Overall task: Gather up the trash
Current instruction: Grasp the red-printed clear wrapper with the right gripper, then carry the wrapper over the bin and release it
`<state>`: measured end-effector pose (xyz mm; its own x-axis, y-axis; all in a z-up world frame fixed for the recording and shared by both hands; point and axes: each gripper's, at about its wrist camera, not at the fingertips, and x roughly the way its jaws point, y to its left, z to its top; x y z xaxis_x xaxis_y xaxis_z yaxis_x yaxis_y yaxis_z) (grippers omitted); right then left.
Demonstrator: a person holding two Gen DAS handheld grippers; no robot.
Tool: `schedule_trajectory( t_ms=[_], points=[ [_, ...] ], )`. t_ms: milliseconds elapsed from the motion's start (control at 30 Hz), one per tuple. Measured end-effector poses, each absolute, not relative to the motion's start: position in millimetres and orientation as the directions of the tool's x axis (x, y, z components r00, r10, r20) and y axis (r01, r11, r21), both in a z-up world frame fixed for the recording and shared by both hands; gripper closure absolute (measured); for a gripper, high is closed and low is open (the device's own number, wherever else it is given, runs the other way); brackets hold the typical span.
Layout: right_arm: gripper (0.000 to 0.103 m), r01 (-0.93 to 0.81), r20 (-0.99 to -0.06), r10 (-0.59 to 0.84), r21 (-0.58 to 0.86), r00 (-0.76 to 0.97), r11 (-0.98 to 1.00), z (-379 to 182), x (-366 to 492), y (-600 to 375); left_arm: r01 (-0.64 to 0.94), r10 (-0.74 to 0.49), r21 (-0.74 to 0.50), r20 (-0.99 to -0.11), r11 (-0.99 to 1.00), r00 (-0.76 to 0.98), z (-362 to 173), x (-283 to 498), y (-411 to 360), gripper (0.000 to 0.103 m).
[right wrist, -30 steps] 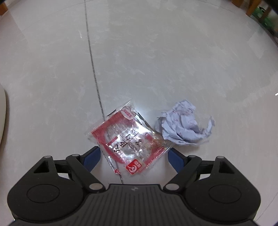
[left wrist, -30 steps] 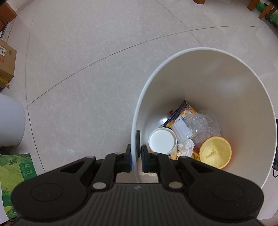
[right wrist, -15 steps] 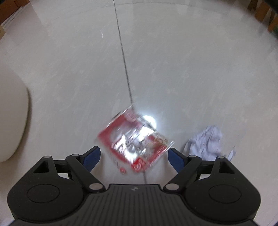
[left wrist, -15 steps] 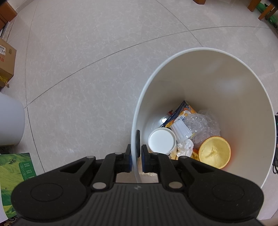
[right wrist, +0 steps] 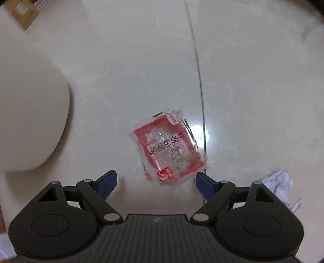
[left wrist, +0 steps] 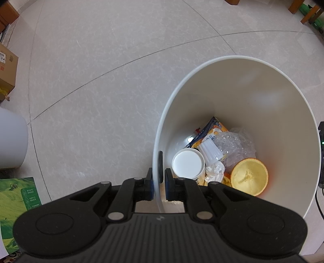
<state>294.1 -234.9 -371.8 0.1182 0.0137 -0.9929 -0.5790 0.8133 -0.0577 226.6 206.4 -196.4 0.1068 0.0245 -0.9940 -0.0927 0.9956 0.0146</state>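
My left gripper is shut on the near rim of a white trash bin, one finger outside the wall and one inside. In the bin lie a white cup, an orange peel half, clear plastic and a snack packet. In the right wrist view my right gripper points down at the floor, open wide, nothing between its fingers. A red and clear snack wrapper lies on the tiles just beyond the fingertips. A crumpled white paper lies at the lower right, partly behind the right finger.
The bin's white outer wall fills the left of the right wrist view. A cardboard box, a grey round container and a green printed sheet sit at the left. Wooden furniture legs stand at the far right.
The right gripper has shifted sideways and rolled: the wrapper now lies centred ahead of its fingers, the paper has slid to the lower right edge, and the bin wall has come in at left. The left gripper has held still.
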Motion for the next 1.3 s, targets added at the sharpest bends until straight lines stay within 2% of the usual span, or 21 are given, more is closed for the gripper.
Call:
schedule_trajectory(
  t_ms=[133, 267, 600, 667, 767, 833, 900, 1100, 1300],
  points=[
    [0.015, -0.594, -0.981, -0.031, -0.140, 0.190, 0.793, -363.0, 298.7, -230.6, -0.102, 0.019, 0.008, -0.994, 0.995, 0.104, -195.9, 226.9, 206.7, 0.095],
    [0.013, -0.595, -0.979, -0.011, -0.131, 0.201, 0.793, -359.4, 307.4, -229.6, -0.102, 0.021, 0.011, -0.994, 0.995, 0.103, -196.1, 227.7, 206.2, 0.095],
    [0.012, -0.611, -0.977, -0.081, -0.188, 0.198, 0.769, -401.9, 309.2, -204.5, -0.099, 0.024, 0.013, -0.994, 0.995, 0.105, -196.0, 227.9, 206.7, 0.095],
    [0.014, -0.622, -0.977, -0.077, -0.188, 0.201, 0.760, -405.8, 306.6, -200.9, -0.100, 0.026, 0.015, -0.994, 0.995, 0.104, -196.3, 227.7, 207.2, 0.095],
    [0.024, -0.620, -0.978, -0.063, -0.177, 0.201, 0.764, -403.6, 305.6, -198.1, -0.099, 0.026, 0.016, -0.994, 0.995, 0.104, -196.0, 227.9, 206.6, 0.095],
    [0.037, -0.624, -0.977, -0.060, -0.177, 0.204, 0.761, -401.7, 304.3, -196.4, -0.098, 0.029, 0.019, -0.994, 0.995, 0.104, -195.9, 228.2, 206.1, 0.095],
    [0.043, -0.623, -0.977, -0.067, -0.182, 0.204, 0.760, -402.7, 302.8, -194.0, -0.099, 0.028, 0.018, -0.994, 0.995, 0.104, -195.8, 228.3, 206.5, 0.095],
    [0.046, -0.634, -0.970, -0.070, -0.207, 0.234, 0.746, -389.5, 295.1, -184.6, -0.098, 0.030, 0.019, -0.994, 0.995, 0.106, -195.9, 227.7, 205.3, 0.095],
    [0.046, -0.679, -0.962, -0.042, -0.222, 0.271, 0.700, -334.1, 279.9, -171.5, -0.096, 0.035, 0.025, -0.993, 0.995, 0.109, -196.5, 227.0, 204.5, 0.095]
  ],
)
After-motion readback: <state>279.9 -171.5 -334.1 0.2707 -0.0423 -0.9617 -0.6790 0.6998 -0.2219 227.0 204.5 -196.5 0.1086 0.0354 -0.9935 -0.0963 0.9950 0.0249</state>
